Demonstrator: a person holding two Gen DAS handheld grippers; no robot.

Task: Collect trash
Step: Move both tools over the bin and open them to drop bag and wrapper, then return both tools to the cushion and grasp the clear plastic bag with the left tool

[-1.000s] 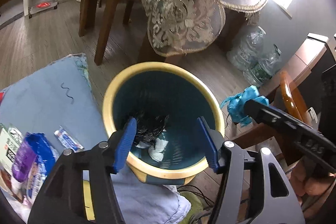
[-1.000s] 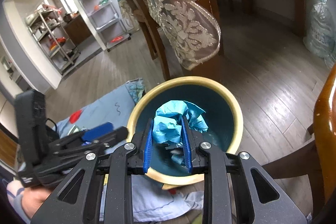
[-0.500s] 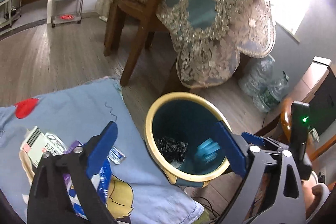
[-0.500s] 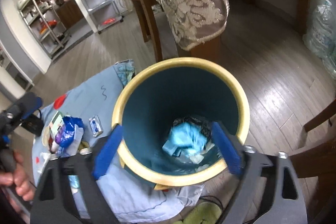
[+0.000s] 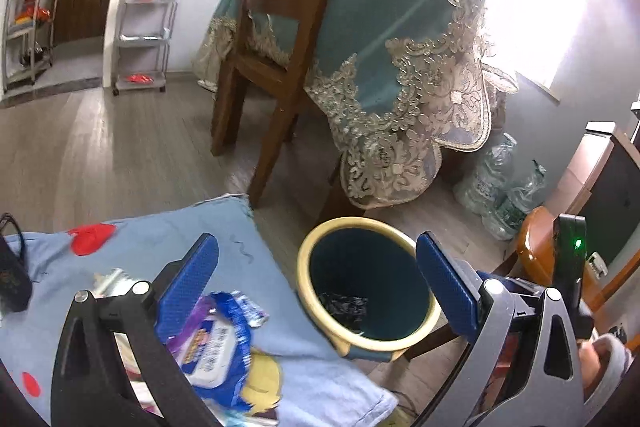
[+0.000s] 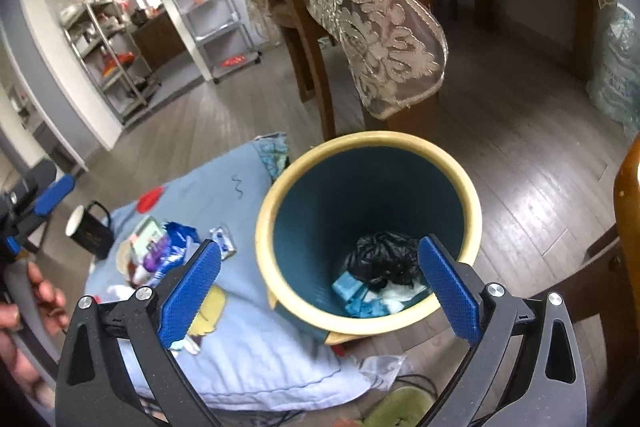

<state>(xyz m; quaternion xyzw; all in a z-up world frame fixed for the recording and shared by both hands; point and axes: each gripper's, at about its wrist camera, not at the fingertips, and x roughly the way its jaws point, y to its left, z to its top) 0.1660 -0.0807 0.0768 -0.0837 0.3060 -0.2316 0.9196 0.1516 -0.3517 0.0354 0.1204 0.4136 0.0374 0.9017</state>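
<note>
A teal waste bin with a cream rim stands on the floor beside a light blue cloth. Inside it lie a black bag, crumpled blue trash and white paper. My right gripper is open and empty above the bin's near rim. My left gripper is open and empty, above the cloth's edge and the bin. A blue and purple wrapper and a small packet lie on the cloth.
A black mug stands on the cloth's left part. A wooden chair and a table with a teal lace-edged cloth stand behind the bin. Water bottles sit on the floor at right. Metal shelves stand far left.
My right gripper opened and the blue crumpled trash fell into the bin. Both grippers pulled back and up; the left one swung left over the cloth.
</note>
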